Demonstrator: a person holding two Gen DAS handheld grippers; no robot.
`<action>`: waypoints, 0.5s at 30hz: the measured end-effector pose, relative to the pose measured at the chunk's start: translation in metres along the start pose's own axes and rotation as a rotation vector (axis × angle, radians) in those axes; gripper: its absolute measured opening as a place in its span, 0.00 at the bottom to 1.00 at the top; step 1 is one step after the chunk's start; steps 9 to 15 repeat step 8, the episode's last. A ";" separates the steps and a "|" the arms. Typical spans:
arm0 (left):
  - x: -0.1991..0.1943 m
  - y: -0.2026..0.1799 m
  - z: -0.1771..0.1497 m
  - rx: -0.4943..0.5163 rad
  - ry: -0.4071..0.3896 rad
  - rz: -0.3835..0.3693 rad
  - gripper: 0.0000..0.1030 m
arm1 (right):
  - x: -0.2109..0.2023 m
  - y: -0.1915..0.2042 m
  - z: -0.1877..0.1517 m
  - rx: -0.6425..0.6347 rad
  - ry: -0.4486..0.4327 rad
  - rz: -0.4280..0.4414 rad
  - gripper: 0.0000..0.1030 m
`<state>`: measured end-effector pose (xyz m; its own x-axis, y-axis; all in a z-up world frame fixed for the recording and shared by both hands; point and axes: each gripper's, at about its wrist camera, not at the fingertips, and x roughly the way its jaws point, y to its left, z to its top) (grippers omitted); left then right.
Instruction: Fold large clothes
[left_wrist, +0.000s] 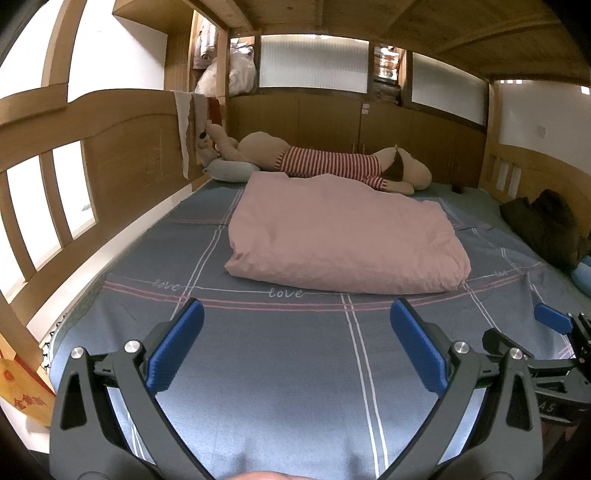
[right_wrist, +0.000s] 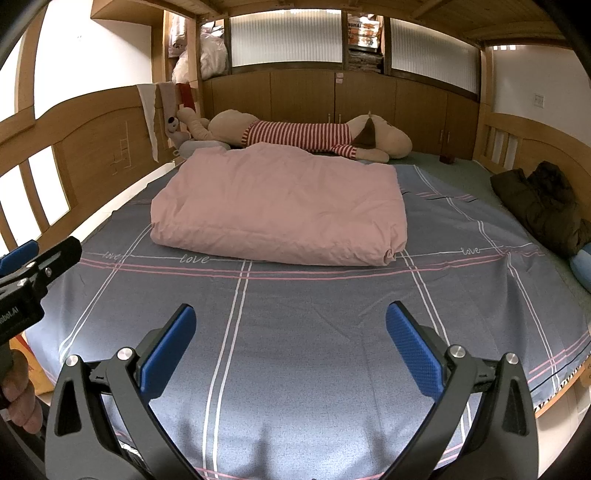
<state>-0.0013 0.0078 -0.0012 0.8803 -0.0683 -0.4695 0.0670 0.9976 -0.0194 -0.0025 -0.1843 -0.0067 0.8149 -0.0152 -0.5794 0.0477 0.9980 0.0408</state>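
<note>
A dark olive garment (left_wrist: 546, 225) (right_wrist: 543, 206) lies crumpled at the bed's right edge, against the wooden rail. My left gripper (left_wrist: 295, 314) hovers open over the near part of the blue-grey sheet (left_wrist: 288, 369), blue pads wide apart, nothing between them. My right gripper (right_wrist: 291, 317) is likewise open over the sheet (right_wrist: 295, 350), holding nothing. Each gripper shows at the edge of the other's view: the right gripper's fingertip (left_wrist: 552, 318) at right, the left gripper's fingertip (right_wrist: 18, 253) at left. Both stand well short of the dark garment.
A folded pink duvet (left_wrist: 343, 236) (right_wrist: 280, 206) lies mid-bed. Behind it rests a big plush dog in a striped shirt (left_wrist: 332, 164) (right_wrist: 306, 134). Wooden rails (left_wrist: 122, 155) (right_wrist: 532, 147) bound both sides; a light blue item (right_wrist: 581, 267) sits at the right edge. A hand (right_wrist: 18, 391) grips the left handle.
</note>
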 end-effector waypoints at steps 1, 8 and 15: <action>0.000 0.000 0.000 0.001 0.002 0.001 0.98 | 0.000 0.000 0.000 0.000 0.001 0.000 0.99; 0.006 0.007 0.000 -0.029 0.030 -0.017 0.98 | 0.000 0.000 0.000 -0.002 0.001 0.001 0.99; 0.006 0.007 0.000 -0.029 0.030 -0.017 0.98 | 0.000 0.000 0.000 -0.002 0.001 0.001 0.99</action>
